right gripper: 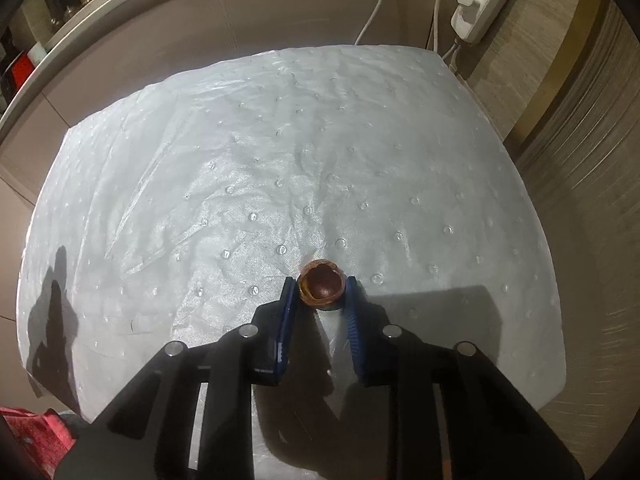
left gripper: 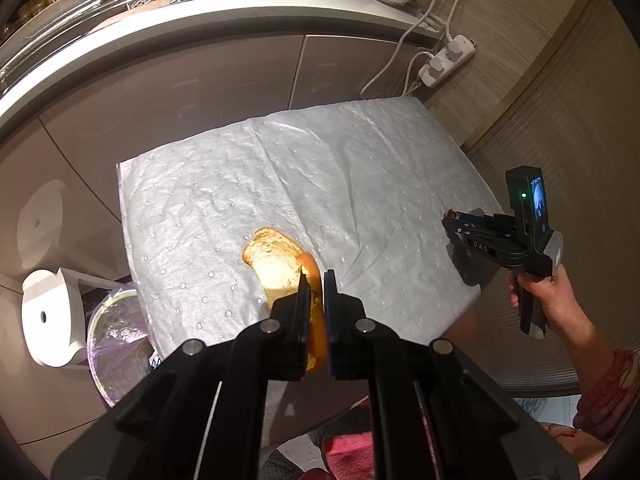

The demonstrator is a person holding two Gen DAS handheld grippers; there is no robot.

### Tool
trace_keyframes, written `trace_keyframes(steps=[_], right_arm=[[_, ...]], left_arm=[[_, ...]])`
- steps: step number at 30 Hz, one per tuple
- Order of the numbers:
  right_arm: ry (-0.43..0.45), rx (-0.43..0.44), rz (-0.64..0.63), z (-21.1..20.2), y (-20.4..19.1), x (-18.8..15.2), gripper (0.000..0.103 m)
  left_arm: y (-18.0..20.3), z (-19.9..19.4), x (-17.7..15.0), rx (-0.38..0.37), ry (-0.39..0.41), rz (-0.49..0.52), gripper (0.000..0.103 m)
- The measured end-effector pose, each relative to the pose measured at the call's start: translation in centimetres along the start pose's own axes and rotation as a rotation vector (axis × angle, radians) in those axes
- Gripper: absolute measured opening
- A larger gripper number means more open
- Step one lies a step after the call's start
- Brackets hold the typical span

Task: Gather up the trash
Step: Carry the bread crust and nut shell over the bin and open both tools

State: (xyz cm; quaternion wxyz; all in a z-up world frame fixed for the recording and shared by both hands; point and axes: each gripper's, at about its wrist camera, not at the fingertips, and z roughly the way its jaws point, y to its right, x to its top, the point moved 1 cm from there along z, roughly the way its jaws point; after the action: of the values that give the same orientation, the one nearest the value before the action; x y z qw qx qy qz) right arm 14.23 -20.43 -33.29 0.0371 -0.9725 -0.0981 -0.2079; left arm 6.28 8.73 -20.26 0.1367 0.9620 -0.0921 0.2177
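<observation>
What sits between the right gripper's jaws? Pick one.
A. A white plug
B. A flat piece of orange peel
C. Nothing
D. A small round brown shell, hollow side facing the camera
D: in the right wrist view the right gripper has its jaws closed against both sides of a small round brown shell, just above the white dimpled sheet.

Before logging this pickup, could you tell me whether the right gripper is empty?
No, the right gripper has its fingertips on both sides of a small brown shell.

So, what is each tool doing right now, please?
Left tool: closed on the peel.
Right tool: closed on the brown shell.
</observation>
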Motion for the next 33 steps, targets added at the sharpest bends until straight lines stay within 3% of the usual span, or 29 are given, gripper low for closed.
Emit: trace_keyframes(steps=[5,10,17,22,27,33], right_arm=[[-0.006,0.019,0.004,-0.6,-1.2,-0.2,0.025],[0.031,0.163,0.009,-4.0,-5.9,0.8,0.025],[0.024,0.393,-0.189,-6.8,-19.6,2.1,0.025],[-0.044,0.523,-0.356,-6.1,-30.5,1.6,0.025],[-0.153,0.546,-0.475,-3.5,-39.6,0.0,0.025],[-0.216,0.529,-0.535,-1.1,-45.4,-1.3,0.025]], left_arm=[[-2.5,-1.0,-0.5,0.028,0.017,-0.044,0.007],[-6.5,-3.3,-2.0,0.089,0.040,-0.089,0.007],[-14.3,-6.8,-5.7,0.177,0.048,-0.209,0.007],[-18.5,-8.9,-8.1,0.198,0.061,-0.278,0.007],[-21.5,-10.3,-9.9,0.222,0.060,-0.293,0.007],[-24.2,-11.7,-11.3,0.234,0.059,-0.290,0.007]])
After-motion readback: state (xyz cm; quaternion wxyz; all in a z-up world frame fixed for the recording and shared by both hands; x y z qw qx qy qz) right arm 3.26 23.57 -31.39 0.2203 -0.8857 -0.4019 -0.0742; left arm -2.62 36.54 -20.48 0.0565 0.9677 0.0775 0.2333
